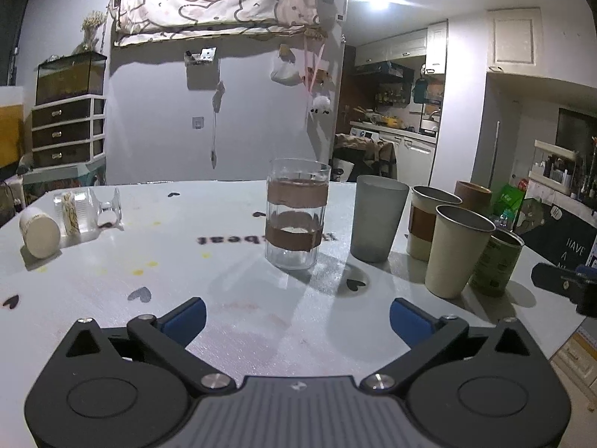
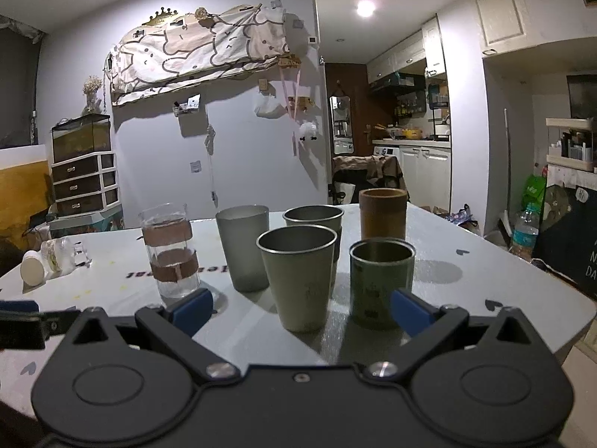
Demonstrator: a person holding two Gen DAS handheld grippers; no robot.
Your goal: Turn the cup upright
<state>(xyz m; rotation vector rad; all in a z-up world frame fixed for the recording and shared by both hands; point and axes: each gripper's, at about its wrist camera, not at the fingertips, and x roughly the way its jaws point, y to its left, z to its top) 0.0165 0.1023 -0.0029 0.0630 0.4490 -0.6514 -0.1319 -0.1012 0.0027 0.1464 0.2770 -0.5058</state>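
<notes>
A clear glass cup [image 1: 297, 216] with two brown tape bands stands upright on the white table [image 1: 186, 261], straight ahead of my open, empty left gripper [image 1: 297, 321]. It also shows in the right wrist view [image 2: 169, 252] at the left. My right gripper [image 2: 301, 311] is open and empty, just in front of a beige metal cup [image 2: 298, 280] and a green can-like cup [image 2: 381, 283], both upright. A clear cup [image 1: 86, 211] and a white cup [image 1: 39, 233] lie on their sides at the table's far left.
A frosted grey cup [image 1: 378, 218], a banded metal cup [image 1: 429, 224], a beige cup [image 1: 457, 250], a green cup [image 1: 498, 263] and a brown cylinder [image 1: 472, 196] stand upright at the right. The table's right edge [image 2: 559, 332] is close. The right gripper shows at the left view's right edge [image 1: 567, 283].
</notes>
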